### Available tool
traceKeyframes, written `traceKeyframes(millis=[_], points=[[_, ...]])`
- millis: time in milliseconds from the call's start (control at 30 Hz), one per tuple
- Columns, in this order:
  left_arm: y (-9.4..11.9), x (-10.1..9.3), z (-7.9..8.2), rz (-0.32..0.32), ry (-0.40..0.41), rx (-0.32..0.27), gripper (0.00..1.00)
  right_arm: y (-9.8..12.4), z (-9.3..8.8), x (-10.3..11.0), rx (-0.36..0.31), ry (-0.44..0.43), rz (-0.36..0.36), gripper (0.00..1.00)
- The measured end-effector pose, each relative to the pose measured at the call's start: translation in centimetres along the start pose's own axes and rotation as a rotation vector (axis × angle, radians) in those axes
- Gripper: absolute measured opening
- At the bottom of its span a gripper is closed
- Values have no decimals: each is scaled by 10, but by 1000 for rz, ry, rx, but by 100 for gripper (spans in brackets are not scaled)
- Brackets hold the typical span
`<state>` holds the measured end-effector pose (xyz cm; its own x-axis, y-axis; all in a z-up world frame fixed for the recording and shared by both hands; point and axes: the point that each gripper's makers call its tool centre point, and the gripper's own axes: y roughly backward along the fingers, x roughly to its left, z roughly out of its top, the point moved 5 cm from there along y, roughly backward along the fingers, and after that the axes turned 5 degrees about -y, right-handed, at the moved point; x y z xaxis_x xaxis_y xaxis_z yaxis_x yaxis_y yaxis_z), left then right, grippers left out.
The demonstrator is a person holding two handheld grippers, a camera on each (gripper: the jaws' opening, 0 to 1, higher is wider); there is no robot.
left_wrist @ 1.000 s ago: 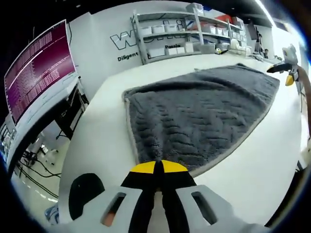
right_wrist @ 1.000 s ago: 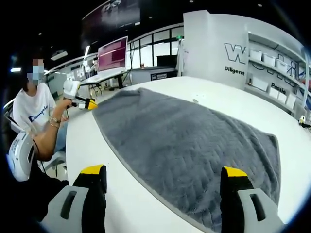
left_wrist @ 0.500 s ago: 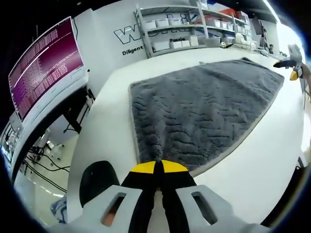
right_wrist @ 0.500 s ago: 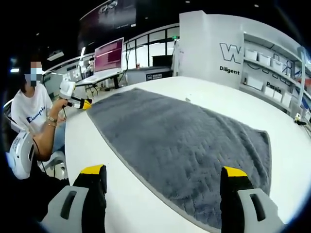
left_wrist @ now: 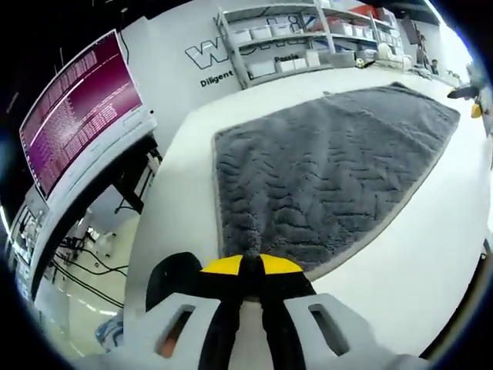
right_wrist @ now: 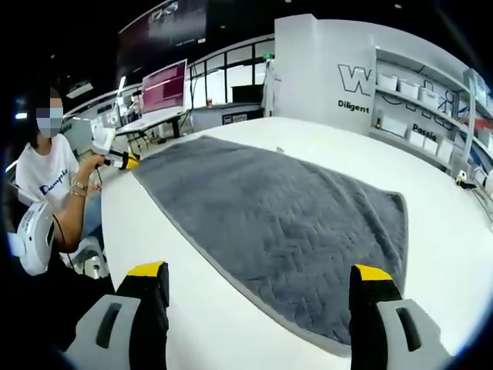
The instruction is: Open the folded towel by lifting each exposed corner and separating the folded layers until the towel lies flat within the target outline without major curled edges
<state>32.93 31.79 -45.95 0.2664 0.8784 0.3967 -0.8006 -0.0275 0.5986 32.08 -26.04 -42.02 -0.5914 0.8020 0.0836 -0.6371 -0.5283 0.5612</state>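
Left fingers (left_wrist: 250, 266) pinching towel (left_wrist: 331, 169) corner; right (right_wrist: 258, 281) agape.

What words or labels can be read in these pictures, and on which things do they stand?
"Diligent": white wall, under large partly cut-off letters starting with "W".
"Passio": shelf, cut off by a post.
Shirt print: too blurred to read.
Monitor text lines: too small to read.
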Motion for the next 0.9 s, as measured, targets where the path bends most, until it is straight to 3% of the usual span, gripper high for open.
traceKeyframes(millis=[133,267,300,333,400,500,567,667,767,833,900], points=[[8,0,2,-29,42,-55,25,5,-4,-8,3,-22,-16,100],[23,-4,16,-82,101,-184,46,6,-8,-10,5,-37,-21,100],[25,-6,19,-106,110,-211,50,6,-8,-11,4,-38,-21,100],[31,-12,27,-168,134,-263,52,7,-8,-11,1,-43,-20,100],[36,-17,34,-205,142,-315,55,8,-7,-15,4,-46,-24,100],[43,-21,39,-196,134,-339,60,9,-12,-15,37,-24,-17,100],[44,-22,42,-200,143,-352,74,10,-12,-15,37,-19,-4,100],[46,-23,42,-211,155,-354,86,13,-12,-16,30,-17,-4,100],[50,-34,45,-297,131,-393,90,19,-12,-19,24,-14,-16,100],[52,-37,50,-306,127,-441,97,23,-12,-20,19,-13,-22,100],[51,-38,49,-297,124,-441,99,26,-14,-21,21,-10,-28,100]])
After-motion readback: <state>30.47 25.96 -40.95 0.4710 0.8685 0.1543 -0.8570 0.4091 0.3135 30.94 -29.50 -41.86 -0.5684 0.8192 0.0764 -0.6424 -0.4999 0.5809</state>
